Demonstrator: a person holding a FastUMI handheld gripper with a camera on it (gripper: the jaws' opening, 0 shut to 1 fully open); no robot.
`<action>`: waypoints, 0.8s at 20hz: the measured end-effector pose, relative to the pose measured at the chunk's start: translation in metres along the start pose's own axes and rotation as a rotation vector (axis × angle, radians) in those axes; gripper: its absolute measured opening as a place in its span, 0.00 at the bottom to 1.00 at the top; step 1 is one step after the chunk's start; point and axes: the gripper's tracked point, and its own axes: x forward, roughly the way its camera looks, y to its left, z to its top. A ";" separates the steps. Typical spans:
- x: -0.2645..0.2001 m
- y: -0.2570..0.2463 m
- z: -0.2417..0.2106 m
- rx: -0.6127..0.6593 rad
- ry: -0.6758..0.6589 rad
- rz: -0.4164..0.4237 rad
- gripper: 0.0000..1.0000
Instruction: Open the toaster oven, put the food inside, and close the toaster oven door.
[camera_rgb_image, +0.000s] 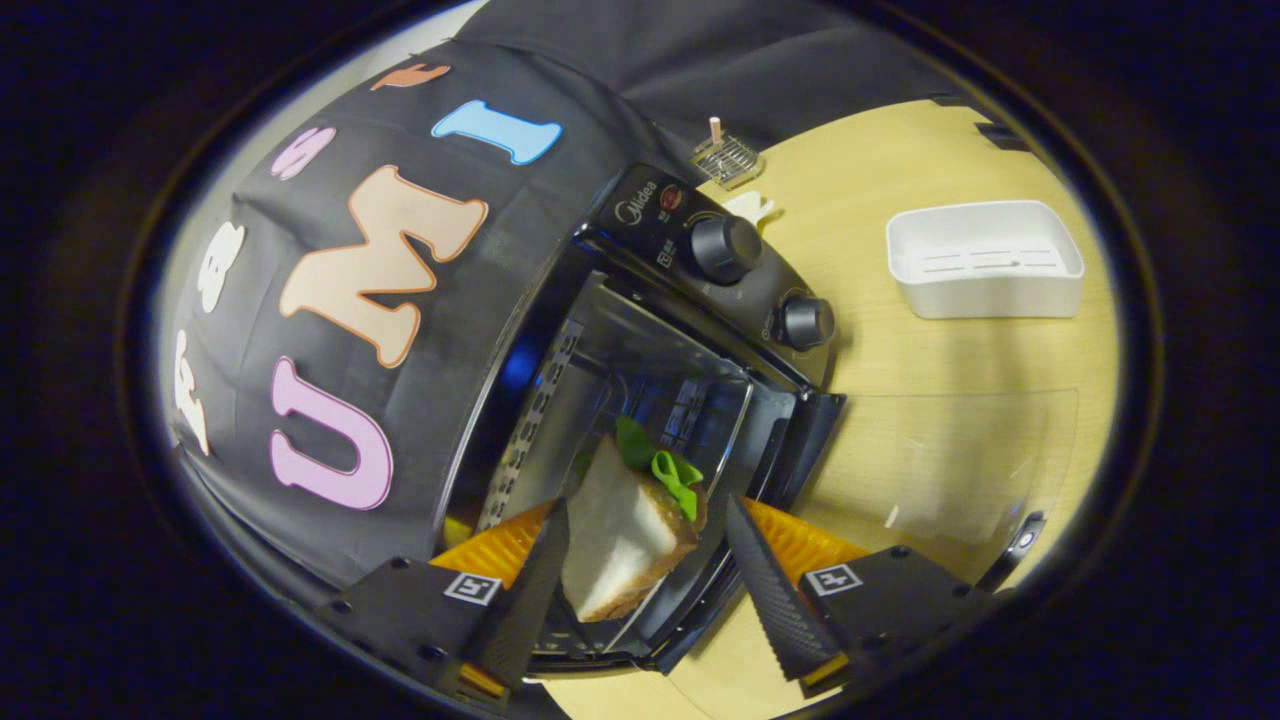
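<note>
The black toaster oven (660, 215) stands open, its glass door (950, 470) swung down flat over the wooden table. A wedge of sandwich (625, 540), white bread with green lettuce at its far end, lies on the metal tray (725, 440) inside the oven mouth. My gripper (645, 512) is open around the sandwich. The left finger (535, 580) runs right along the bread's side, while the right finger (770, 590) stands a little apart from it, with tray showing in the gap.
Two round knobs (725, 248) sit on the oven's control panel. A white plastic bin (985, 260) rests on the table (880, 370) beyond the door. A small wire rack (727, 158) and a white scrap (752, 208) lie behind the oven.
</note>
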 end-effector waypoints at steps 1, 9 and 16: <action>-0.001 -0.003 0.000 -0.008 0.001 -0.005 0.98; -0.031 -0.022 0.000 -0.150 0.052 -0.007 0.98; -0.087 -0.054 0.004 -0.412 0.149 0.015 0.98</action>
